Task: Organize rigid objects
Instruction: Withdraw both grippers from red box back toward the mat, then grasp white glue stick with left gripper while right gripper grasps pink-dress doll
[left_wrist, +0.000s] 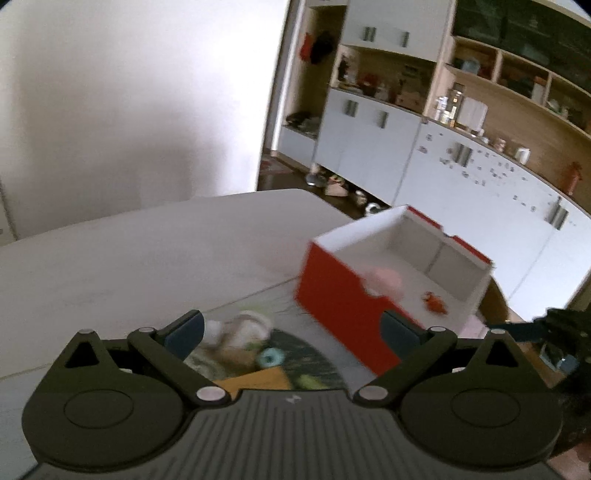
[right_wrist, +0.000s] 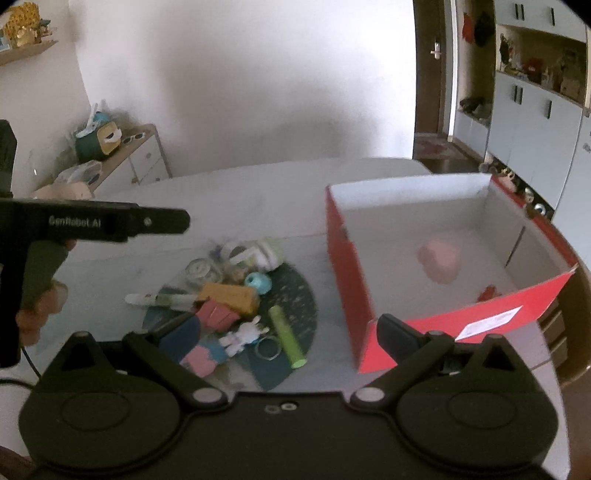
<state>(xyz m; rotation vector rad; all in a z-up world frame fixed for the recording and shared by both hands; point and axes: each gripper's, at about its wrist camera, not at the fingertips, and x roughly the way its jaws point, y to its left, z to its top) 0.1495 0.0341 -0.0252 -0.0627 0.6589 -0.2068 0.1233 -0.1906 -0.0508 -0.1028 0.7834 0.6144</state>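
The red box sits right of centre in the right wrist view, open top up, its long axis running from lower left toward the upper right; a pink object lies blurred inside. Left of it, small items crowd a dark round mat, a green cylinder pointing toward the lower right. Both the left gripper and right gripper are released, nothing between their jaws.

Pale rounded table carries a dark round mat, heaped with small items, blurred, among them a green cylinder, yellow block and teal ring, and just right of it an open red box, white inside.
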